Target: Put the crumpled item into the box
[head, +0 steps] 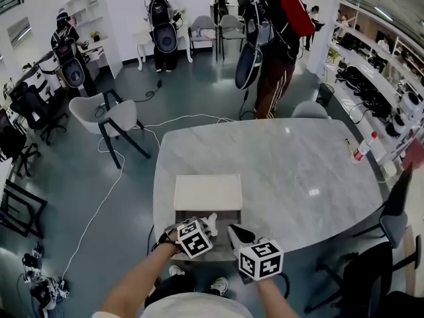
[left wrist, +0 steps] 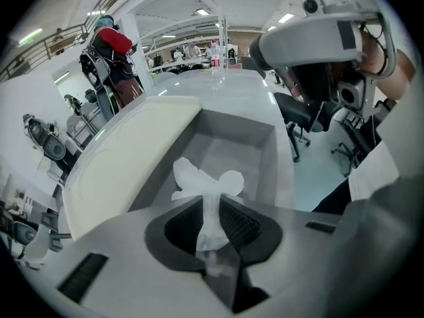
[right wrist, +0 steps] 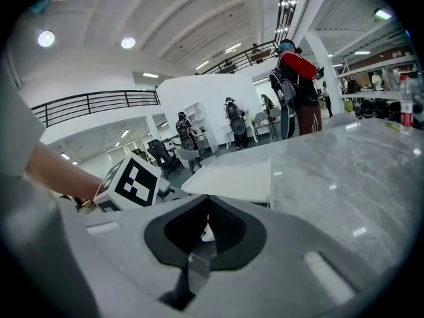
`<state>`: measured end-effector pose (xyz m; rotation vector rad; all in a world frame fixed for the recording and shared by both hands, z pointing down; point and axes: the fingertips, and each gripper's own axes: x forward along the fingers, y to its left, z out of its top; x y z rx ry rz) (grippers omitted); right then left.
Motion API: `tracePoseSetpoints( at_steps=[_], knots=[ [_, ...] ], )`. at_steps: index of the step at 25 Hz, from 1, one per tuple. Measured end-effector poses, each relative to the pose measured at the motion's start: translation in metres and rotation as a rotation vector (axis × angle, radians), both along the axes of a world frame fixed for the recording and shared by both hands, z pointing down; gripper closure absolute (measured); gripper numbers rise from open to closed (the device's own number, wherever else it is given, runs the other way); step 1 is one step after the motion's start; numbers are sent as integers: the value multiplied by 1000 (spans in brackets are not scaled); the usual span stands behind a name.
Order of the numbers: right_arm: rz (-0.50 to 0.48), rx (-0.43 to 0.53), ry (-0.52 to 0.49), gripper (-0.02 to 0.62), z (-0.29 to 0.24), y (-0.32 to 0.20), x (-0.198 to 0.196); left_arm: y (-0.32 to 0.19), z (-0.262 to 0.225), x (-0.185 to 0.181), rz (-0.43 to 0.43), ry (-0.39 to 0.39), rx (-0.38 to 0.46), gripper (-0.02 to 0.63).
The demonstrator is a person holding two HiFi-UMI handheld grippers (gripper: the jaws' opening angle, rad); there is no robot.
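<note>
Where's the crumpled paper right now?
In the left gripper view, the paper is pinched in the left gripper, its free end over the near end of the open box, with the lid to its left.

1. This is a big open lab, like a work hall.
2. At 12 o'clock a person in red (head: 281,38) and a person in black (head: 161,25) carry big packs of gear.
3. At 2 o'clock, long benches (head: 371,85) hold machines.
4. At 9 o'clock, cables (head: 106,197) trail over the grey floor by a loose chair (head: 109,114).
5. A balcony rail (right wrist: 93,101) runs up high.
</note>
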<state>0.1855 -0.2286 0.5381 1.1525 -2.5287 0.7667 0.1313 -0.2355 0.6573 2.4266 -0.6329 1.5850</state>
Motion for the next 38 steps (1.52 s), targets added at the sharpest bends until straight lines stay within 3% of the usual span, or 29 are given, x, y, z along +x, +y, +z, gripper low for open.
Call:
tracePoseSetpoints(
  at_steps=[9, 19, 34, 38],
  knots=[
    [10, -19, -13, 591, 9, 0, 4, 0, 1, 6, -4, 5, -36, 514],
    [77, -20, 28, 591, 5, 8, -3, -1, -16, -2, -2, 90, -8, 492],
    [176, 58, 106, 591, -36, 35, -46, 13, -96, -57, -98, 396, 78, 494],
    [203, 97, 106, 591, -51, 38, -51, 13, -125, -72, -166, 537, 111, 494]
  ],
)
